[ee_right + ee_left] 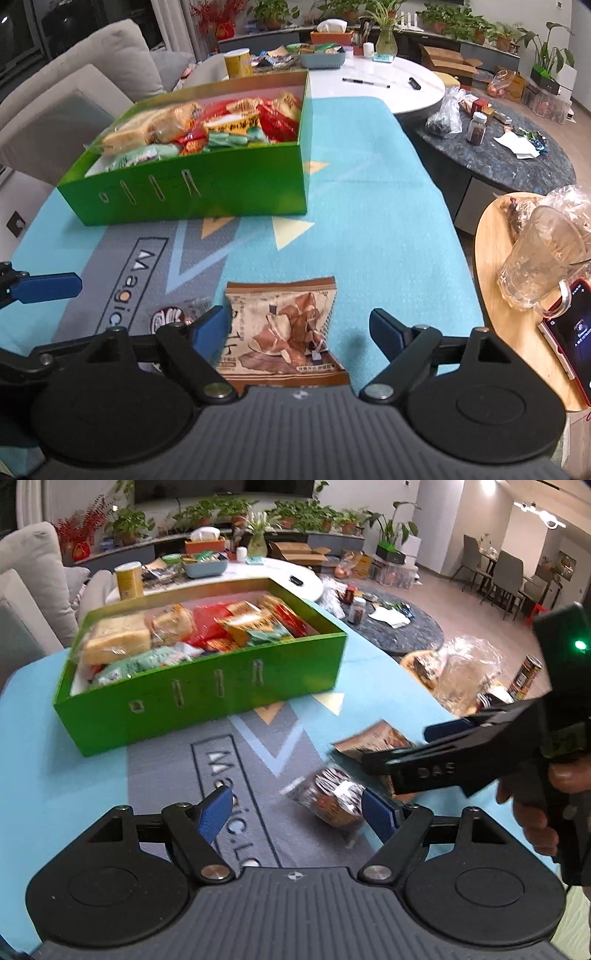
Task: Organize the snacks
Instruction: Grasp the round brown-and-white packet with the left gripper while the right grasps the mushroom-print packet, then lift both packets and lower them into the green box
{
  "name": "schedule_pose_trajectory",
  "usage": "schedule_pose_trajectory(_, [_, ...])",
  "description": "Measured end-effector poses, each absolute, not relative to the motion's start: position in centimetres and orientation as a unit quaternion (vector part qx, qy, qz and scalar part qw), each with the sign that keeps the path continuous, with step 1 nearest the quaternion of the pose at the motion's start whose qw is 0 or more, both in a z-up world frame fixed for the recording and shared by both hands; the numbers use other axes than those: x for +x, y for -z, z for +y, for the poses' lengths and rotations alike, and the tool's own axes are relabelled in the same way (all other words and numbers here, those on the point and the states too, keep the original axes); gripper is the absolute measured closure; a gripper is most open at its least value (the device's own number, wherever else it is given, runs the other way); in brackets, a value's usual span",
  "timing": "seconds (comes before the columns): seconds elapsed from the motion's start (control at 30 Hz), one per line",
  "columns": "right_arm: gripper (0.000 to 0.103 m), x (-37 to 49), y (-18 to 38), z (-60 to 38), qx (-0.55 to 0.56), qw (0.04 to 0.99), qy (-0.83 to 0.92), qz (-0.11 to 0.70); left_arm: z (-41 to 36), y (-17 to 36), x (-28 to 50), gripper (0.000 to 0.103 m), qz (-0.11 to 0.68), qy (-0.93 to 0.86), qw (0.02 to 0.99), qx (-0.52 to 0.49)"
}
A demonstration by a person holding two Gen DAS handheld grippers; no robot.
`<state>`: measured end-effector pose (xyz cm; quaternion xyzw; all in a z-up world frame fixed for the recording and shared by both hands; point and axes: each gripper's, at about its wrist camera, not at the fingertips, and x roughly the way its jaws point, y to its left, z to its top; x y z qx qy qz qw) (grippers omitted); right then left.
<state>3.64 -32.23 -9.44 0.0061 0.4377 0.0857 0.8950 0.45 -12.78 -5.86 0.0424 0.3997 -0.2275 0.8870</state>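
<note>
My right gripper [297, 328] fingers wide around the brown snack packet [284, 328], left gripper [297, 810] wide, green box [207, 199] at eleven o'clock

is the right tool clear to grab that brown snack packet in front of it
Probably yes. The right tool is open, with the brown snack packet lying flat on the mat between its fingers. Nothing covers it; the round wrapped snack sits beside its left finger.

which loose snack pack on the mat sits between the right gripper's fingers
The brown chip packet, lying flat between the open right gripper. The clear-wrapped round snack lies beside it, by the left gripper.
</note>
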Motion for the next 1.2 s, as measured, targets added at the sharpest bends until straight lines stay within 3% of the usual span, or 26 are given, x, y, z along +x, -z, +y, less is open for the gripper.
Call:
schedule_pose_trajectory(0.53, [0.023,3.3,6.4,-33.1,0.011,0.918,-0.086,0.387,-17.0,7.3,3.2,0.029,0.462,0.211,0.861,0.000])
schedule_pose_trajectory(0.57, [0.023,3.4,6.3,-33.1,0.013,0.919,-0.086,0.385,-17.3,7.6,3.4,0.031,0.465,0.208,0.860,0.004])
schedule_pose_trajectory(0.63, [0.023,3.5,6.2,-33.3,0.017,0.921,-0.086,0.381,-17.9,8.1,3.5,0.048,0.465,0.199,0.862,0.024])
schedule_pose_trajectory(0.8, [0.023,3.8,6.2,-33.4,0.024,0.921,-0.091,0.377,-17.4,8.5,2.8,0.067,0.450,0.225,0.862,0.065])
schedule_pose_trajectory(1.2, [0.023,3.8,5.1,-32.5,0.034,0.926,-0.110,0.360,-12.8,5.5,2.5,0.069,0.404,0.207,0.889,0.054])
